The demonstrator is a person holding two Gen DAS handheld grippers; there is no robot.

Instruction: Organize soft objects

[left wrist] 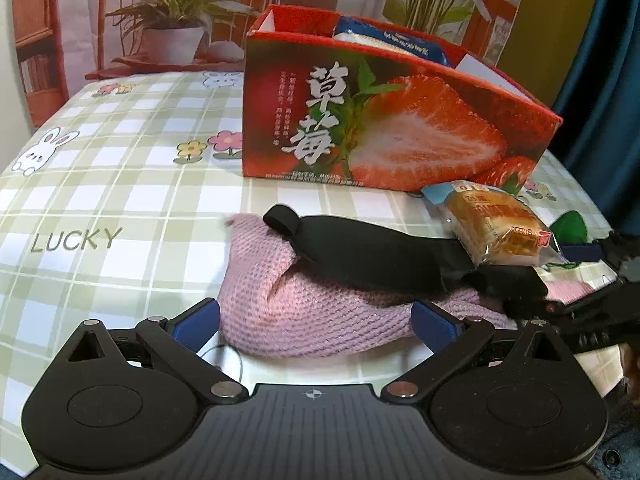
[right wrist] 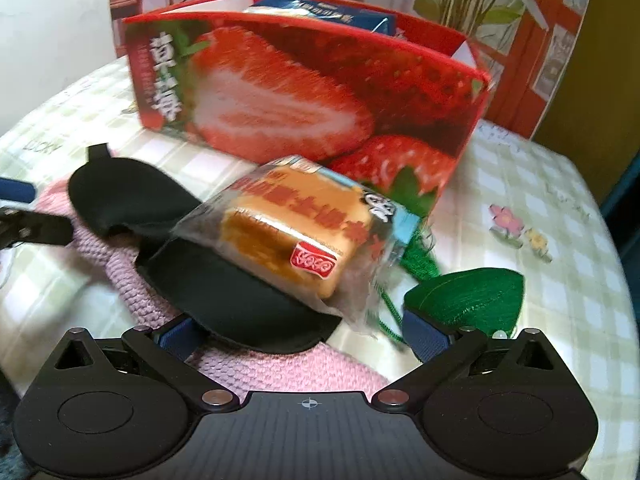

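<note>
A pink knitted piece (left wrist: 304,312) lies on the checked tablecloth, with a black eye mask (left wrist: 372,252) draped over it and a wrapped cake (left wrist: 500,228) resting on the mask. My left gripper (left wrist: 316,320) is open, its blue pads either side of the pink knit's near end. In the right wrist view the wrapped cake (right wrist: 296,232) sits on the black mask (right wrist: 224,292) over the pink knit (right wrist: 280,364). My right gripper (right wrist: 300,340) is open around the mask's near edge. A green tasselled pouch (right wrist: 468,296) lies to the right.
A red strawberry box (left wrist: 392,128) stands behind the pile, open-topped, with a blue packet (left wrist: 392,40) inside; it also shows in the right wrist view (right wrist: 304,92). A plant backdrop stands behind the table. The right gripper's frame (left wrist: 612,292) reaches in at right.
</note>
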